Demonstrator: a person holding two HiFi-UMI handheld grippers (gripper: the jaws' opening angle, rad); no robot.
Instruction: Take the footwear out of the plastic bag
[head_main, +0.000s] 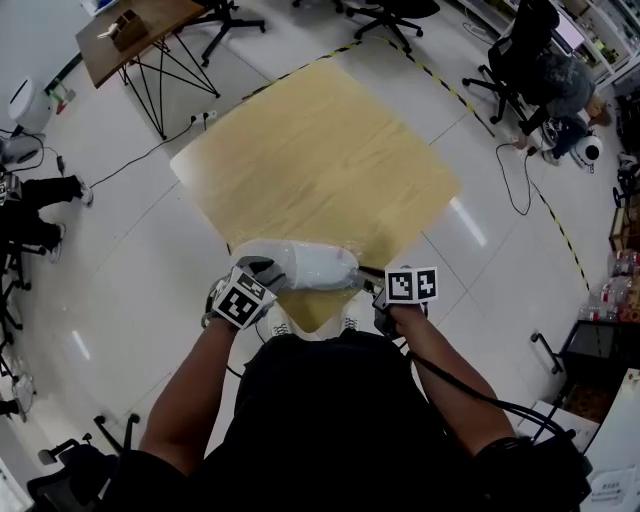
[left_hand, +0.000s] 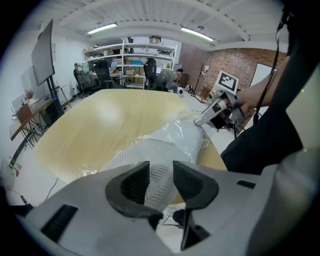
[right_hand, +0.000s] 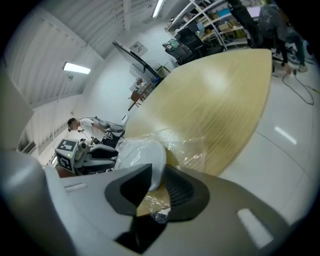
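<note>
Fingers (left_hand: 131, 186) of the left gripper (left_hand: 161, 172) stand released and apart in the left gripper view. A white shoe (left_hand: 150, 152) with a chevron-patterned face shows in the gap between them, and I cannot tell whether it touches either pad. The shoe lies inside a clear plastic bag (left_hand: 182, 120) at the near corner of the pale wood surface (left_hand: 100, 120). At the shoe's far end the right gripper (left_hand: 202, 119) reaches in. Its marker cube (left_hand: 227, 80) carries a black-and-white square pattern, not words.

In the right gripper view, the right gripper's fingers (right_hand: 182, 192) are clenched on a crumpled fold of the bag's film (right_hand: 190, 150), which bunches low between them. The rounded white end of the shoe (right_hand: 142, 152) sits just past the fingertips. Opposite, the left gripper (right_hand: 95, 152) faces back with its own patterned cube.

In the head view, both grippers meet at the surface's (head_main: 320, 150) near corner. The bagged shoe (head_main: 305, 265) lies crosswise between them, with the left gripper (head_main: 266, 268) at one end and the right gripper (head_main: 375, 292) at the other, beside the loose film. The print that shows here is the block patterns on the two cubes.
</note>
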